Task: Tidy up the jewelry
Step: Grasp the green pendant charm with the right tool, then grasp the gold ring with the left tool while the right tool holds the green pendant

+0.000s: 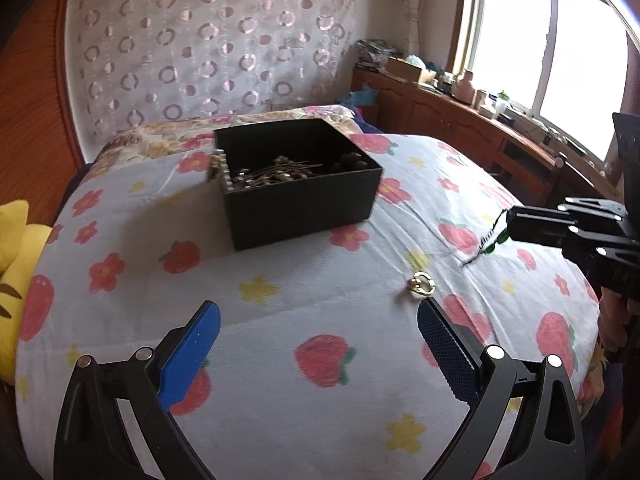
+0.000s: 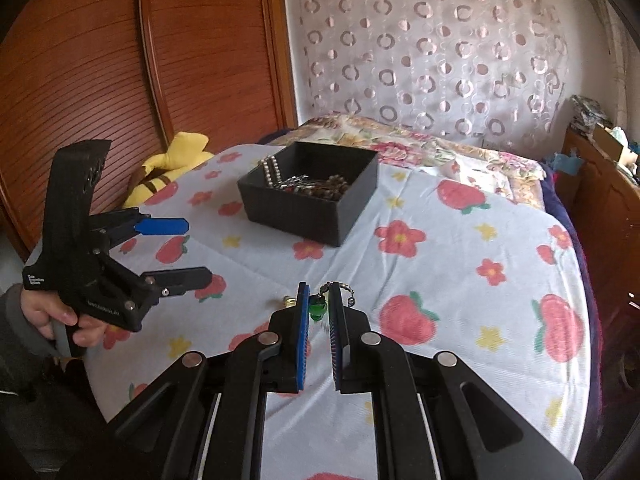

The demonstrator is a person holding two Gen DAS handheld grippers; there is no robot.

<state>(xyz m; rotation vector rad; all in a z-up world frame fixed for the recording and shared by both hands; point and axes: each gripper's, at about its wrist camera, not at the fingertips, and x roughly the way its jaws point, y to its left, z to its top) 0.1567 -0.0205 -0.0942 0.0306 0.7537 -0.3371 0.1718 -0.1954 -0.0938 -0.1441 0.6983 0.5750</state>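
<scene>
A black open box (image 1: 296,196) (image 2: 308,208) stands on the strawberry-print bedspread (image 1: 320,400), holding bead strings and chains; a pearl strand hangs over its left wall. My right gripper (image 2: 319,292) (image 1: 509,220) is shut on a green-bead piece with a dark cord (image 2: 319,309) (image 1: 490,238), lifted off the bed at the right. A small gold ring (image 1: 421,283) (image 2: 289,301) lies on the bedspread just beyond my left gripper's right finger. My left gripper (image 1: 318,320) (image 2: 198,250) is open and holds nothing, with a hand on its handle.
A yellow plush toy (image 2: 172,168) (image 1: 16,240) lies at the bed's left edge beside a wooden wardrobe (image 2: 120,60). A wooden sideboard (image 1: 460,120) with clutter runs under the window on the right. A patterned curtain (image 1: 208,48) and floral pillow are behind the box.
</scene>
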